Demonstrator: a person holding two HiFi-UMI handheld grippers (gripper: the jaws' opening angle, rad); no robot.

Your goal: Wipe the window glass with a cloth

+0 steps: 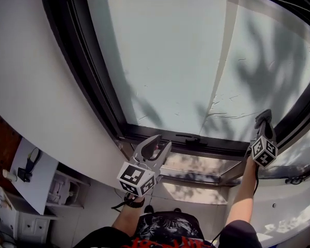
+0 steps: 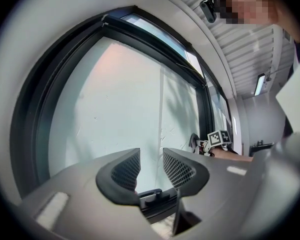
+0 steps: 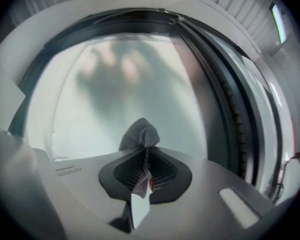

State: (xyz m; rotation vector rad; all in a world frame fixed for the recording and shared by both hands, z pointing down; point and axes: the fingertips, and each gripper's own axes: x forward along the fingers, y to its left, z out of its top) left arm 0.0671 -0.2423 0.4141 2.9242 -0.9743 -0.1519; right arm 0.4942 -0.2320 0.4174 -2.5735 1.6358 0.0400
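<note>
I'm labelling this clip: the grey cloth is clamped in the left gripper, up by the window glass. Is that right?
No. The grey cloth is clamped in the right gripper, up by the window glass, as the right gripper view shows. The left gripper has its jaws apart, empty.

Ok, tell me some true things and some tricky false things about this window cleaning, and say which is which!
1. The right gripper pinches a grey cloth. True.
2. The left gripper holds something too. False: its jaws stand apart with nothing between them.
3. The grey cloth is up at the top of the window glass. False: in the head view it is by the lower right edge of the pane.
4. The window frame is dark. True.
</note>
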